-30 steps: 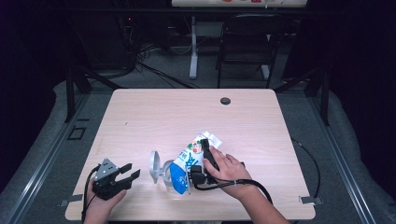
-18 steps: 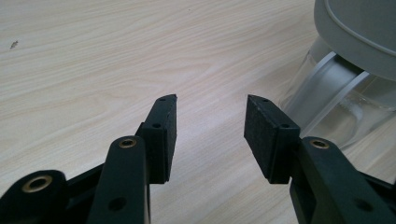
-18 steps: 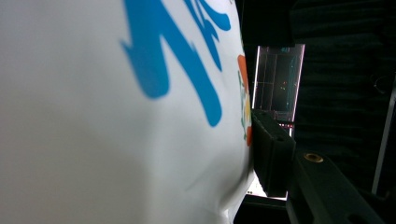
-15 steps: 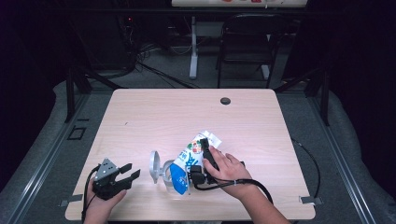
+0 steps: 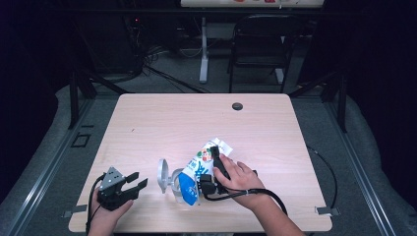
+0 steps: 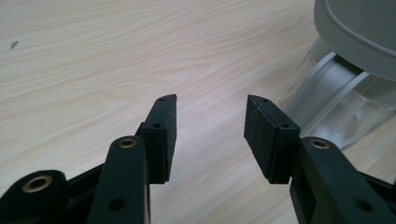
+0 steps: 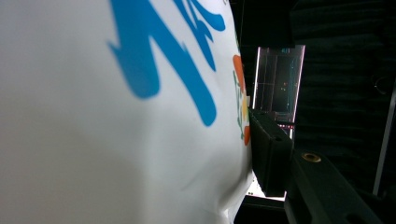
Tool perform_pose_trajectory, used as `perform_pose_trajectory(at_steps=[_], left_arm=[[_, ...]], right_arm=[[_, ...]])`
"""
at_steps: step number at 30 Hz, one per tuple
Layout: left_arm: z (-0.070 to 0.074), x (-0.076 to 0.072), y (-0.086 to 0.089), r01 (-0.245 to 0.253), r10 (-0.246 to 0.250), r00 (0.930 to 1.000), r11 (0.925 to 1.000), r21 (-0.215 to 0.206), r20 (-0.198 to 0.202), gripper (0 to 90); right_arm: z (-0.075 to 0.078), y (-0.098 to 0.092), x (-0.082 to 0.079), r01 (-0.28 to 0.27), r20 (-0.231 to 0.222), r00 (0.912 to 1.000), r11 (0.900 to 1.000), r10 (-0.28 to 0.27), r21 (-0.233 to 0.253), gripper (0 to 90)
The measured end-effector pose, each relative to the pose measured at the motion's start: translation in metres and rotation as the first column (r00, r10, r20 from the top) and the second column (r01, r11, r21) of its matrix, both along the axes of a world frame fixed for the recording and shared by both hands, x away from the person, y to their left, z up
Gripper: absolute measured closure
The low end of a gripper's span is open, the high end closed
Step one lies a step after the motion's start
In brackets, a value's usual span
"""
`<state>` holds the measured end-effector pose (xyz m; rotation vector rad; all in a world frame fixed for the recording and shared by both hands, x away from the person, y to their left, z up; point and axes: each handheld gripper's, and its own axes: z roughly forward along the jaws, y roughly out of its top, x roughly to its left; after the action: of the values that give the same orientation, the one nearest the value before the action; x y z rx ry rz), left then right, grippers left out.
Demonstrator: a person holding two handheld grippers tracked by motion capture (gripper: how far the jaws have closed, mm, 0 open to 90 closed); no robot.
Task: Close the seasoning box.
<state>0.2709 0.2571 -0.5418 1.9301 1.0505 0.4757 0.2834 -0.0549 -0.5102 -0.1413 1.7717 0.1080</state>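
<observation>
Nothing has shifted in the last second: the right tongs stay pressed to the white and blue pouch, and the left tongs keep to the same spot at the near left of the surface. My guess is that the grip is being steadied before anything is tipped out, so the pour, if that is what is coming, has not started.

The pouch lies near the front edge of the surface, a little right of centre, its lower end against a clear container whose grey lid stands swung open. In the right gripper view the pouch bulges right up to the lens, and one black pad presses its side. The other jaw is hidden behind the bag, so the tongs appear clamped on it.

The left tongs are spread apart with nothing between them, hovering low over bare wood, and the clear container with its grey lid sits just beside the right-hand pad.

As for writing, the pouch carries broad blue brush strokes and a small orange and green motif by the edge, but no word or brand can be read. The container has no label that I can see.
</observation>
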Motion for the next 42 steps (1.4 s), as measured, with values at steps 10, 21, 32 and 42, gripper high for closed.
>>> perform_pose_trajectory(at_steps=[10,21,32,42], left_arm=[[0.0001,0.0000,-0.0001,0.000,0.000,1.0000,1.0000,0.000,-0.003,54.6],[-0.0001,0.0002,0.0000,0.002,-0.002,1.0000,1.0000,0.003,-0.004,54.6],[-0.0001,0.0000,-0.0001,0.001,-0.001,1.0000,1.0000,0.001,-0.004,54.6],[-0.0001,0.0002,0.0001,0.001,-0.001,1.0000,1.0000,-0.001,0.001,54.6]], right_arm=[[-0.0009,-0.0002,0.0000,-0.010,-0.002,0.9999,1.000,0.010,0.007,60.1],[-0.0006,-0.0002,-0.0002,-0.011,-0.001,0.9999,1.000,0.011,0.005,60.3],[-0.0002,-0.0004,0.0000,-0.013,0.000,0.9999,1.000,0.013,0.002,60.6],[0.0007,0.0001,0.0001,-0.011,0.003,0.9999,1.000,0.011,-0.005,60.6]])
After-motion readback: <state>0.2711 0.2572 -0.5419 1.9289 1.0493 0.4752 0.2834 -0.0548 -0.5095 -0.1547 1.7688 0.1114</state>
